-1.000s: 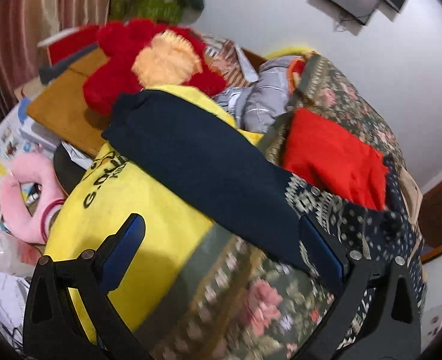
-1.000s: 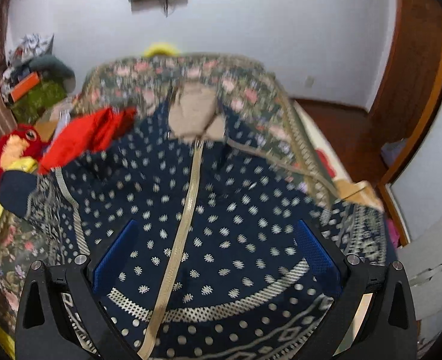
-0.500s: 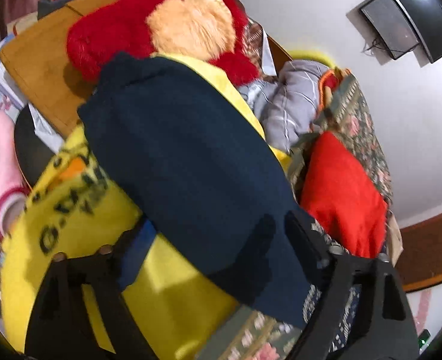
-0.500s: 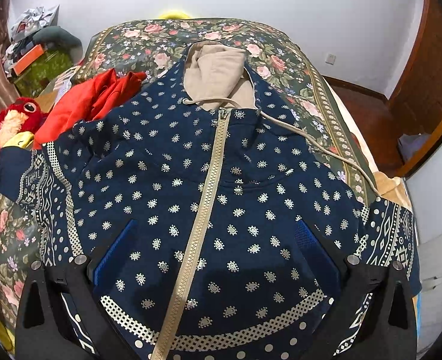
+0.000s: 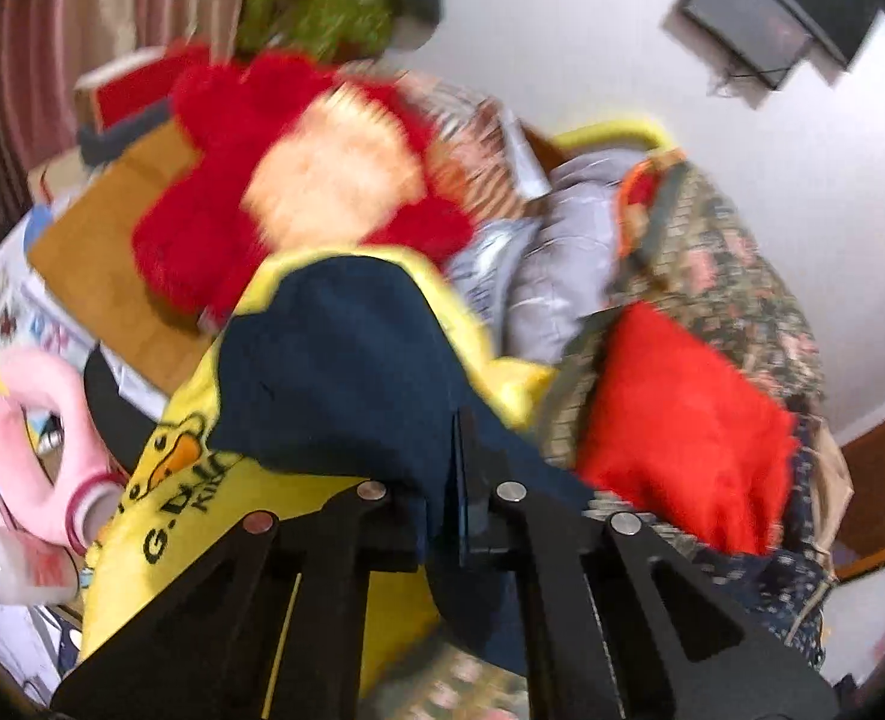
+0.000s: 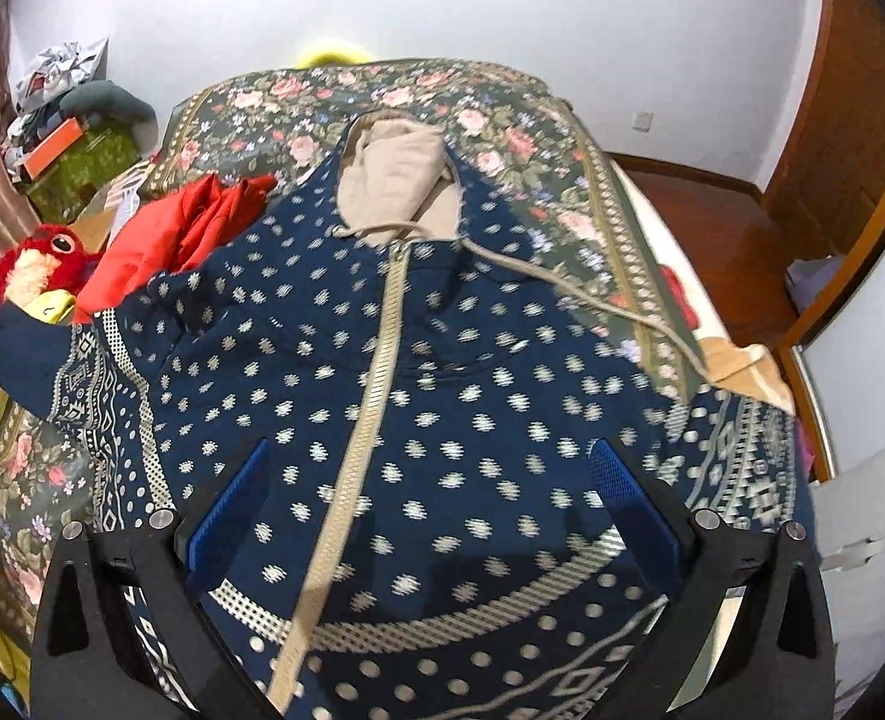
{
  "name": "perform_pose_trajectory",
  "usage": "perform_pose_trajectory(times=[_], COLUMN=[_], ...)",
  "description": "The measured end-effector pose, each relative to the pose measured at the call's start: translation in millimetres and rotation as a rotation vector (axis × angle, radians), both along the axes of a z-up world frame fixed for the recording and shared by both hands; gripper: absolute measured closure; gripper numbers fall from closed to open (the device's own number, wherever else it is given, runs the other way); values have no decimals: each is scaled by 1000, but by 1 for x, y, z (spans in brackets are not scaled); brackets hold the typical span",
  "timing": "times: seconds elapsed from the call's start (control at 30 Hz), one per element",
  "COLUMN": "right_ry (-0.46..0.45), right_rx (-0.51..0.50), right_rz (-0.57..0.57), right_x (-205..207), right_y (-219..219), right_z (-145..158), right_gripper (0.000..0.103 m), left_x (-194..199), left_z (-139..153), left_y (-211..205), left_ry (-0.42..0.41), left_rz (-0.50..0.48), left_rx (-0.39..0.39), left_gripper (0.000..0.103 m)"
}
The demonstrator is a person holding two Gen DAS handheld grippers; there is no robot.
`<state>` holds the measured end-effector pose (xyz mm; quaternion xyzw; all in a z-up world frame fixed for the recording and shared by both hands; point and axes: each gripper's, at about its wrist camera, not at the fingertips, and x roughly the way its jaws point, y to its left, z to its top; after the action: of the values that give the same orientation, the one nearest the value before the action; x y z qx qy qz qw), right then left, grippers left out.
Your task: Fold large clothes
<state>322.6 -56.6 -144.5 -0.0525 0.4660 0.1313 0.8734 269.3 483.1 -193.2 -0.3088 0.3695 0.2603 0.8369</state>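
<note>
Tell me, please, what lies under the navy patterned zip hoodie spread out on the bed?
Under the navy patterned zip hoodie a dark floral bedspread shows around its hood and sides. At its left shoulder, a red garment lies beside it. Anything directly beneath the hoodie's body is covered.

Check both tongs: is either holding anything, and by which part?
Left tongs grip the hoodie by its plain navy sleeve cuff; right tongs hold nothing.

Matt knitted cloth hoodie (image 6: 442,396), fuzzy red plush toy (image 5: 274,180), glossy wooden floor (image 6: 712,204), matt floral bedspread (image 6: 334,96)

Left tool (image 5: 460,510) clamped tight; right tool (image 6: 430,516) spread wide.
</note>
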Motion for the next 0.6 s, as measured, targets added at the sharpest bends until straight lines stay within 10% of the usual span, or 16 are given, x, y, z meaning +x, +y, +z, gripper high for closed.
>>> perform_pose_trajectory(times=[0.3,0.6], right_ry=[-63,-75], right_rx=[-4,52], right_rz=[11,9], right_x=[-12,-31], right_y=[-26,-55], right_z=[25,29], right_gripper=[0,0], left_x=[23,51], left_z=[121,180], left_y=[-106,-241], left_ry=[-184,-310], left_rz=[-221,-450], left_rx=[146,182], left_gripper=[98,98])
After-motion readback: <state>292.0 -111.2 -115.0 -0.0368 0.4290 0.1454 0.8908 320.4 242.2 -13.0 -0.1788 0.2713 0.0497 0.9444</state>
